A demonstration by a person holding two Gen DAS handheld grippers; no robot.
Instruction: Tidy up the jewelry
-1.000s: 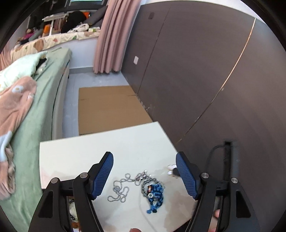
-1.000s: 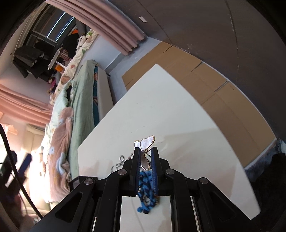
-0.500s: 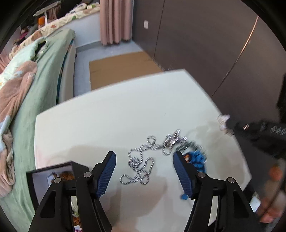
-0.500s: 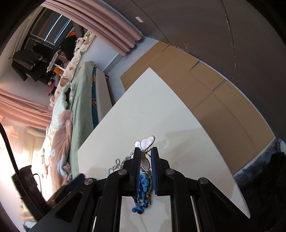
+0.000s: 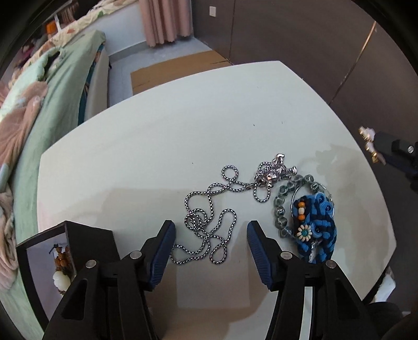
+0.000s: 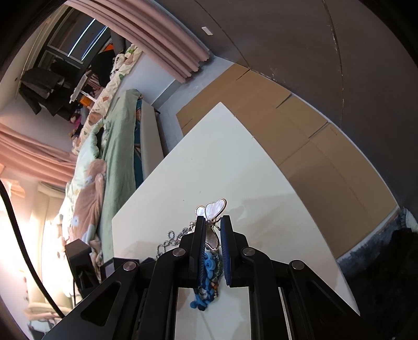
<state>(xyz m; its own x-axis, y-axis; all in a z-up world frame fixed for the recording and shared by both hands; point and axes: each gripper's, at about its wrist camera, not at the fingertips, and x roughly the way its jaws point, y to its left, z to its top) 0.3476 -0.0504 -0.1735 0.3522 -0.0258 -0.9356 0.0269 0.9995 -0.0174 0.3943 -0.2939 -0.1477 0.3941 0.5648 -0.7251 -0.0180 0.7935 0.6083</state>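
Over the bench (image 5: 183, 125), the left tongs (image 5: 209, 230) are closing astride the silver chain (image 5: 209, 230) to lift it; the right tongs (image 6: 212, 230) pinch a butterfly brooch (image 6: 213, 209), keeping it clear.

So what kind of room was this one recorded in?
Most likely a bedroom: a bed with green and floral bedding beside the white table, pink curtains, and a dark wardrobe-like wall.

Bed (image 5: 52, 86), curtain (image 5: 167, 21), cardboard (image 6: 300, 125)
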